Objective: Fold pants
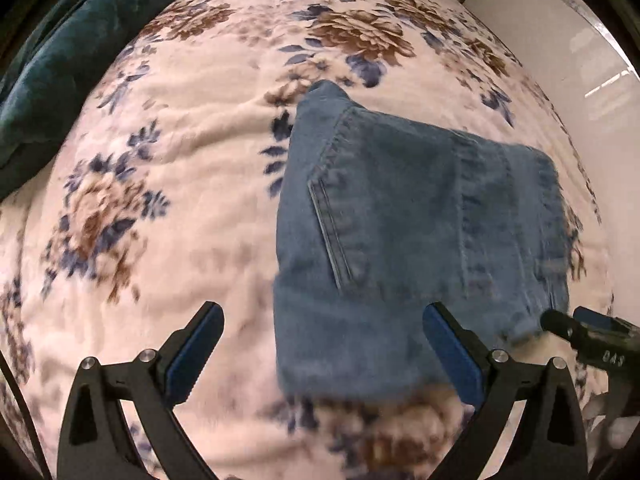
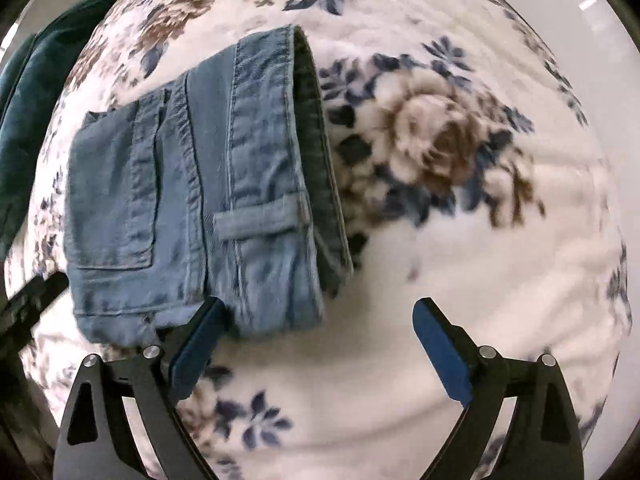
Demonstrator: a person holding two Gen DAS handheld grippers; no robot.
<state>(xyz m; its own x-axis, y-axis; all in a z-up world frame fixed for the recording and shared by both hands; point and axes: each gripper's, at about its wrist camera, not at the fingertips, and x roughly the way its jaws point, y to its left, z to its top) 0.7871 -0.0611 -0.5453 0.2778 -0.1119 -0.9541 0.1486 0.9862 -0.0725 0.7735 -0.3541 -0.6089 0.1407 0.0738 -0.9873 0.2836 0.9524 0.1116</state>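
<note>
The pants (image 1: 416, 216), blue denim jeans, lie folded into a compact block on the floral blanket (image 1: 192, 128), with a back pocket (image 2: 116, 192) facing up and the waistband (image 2: 280, 152) running along one edge; a belt loop (image 2: 256, 222) crosses that band, and the darker inside of the waist shows beside it. In the left wrist view the bundle sits right of centre, its near edge lying between the two blue-padded fingers. The left gripper (image 1: 320, 356) is spread wide with nothing between its pads; its right finger overlaps the jeans' near corner in the view, though whether it touches the cloth cannot be told. The right gripper (image 2: 316, 348) is likewise spread wide and holds nothing; its left finger sits just at the bundle's near edge, and its right finger is over bare blanket. The right gripper's dark body also shows at the right edge of the left wrist view, just beside the waistband corner. The blanket is pale with brown and blue flowers. A dark teal cushion (image 1: 72, 56) lies at its far left, well apart from the jeans.
</note>
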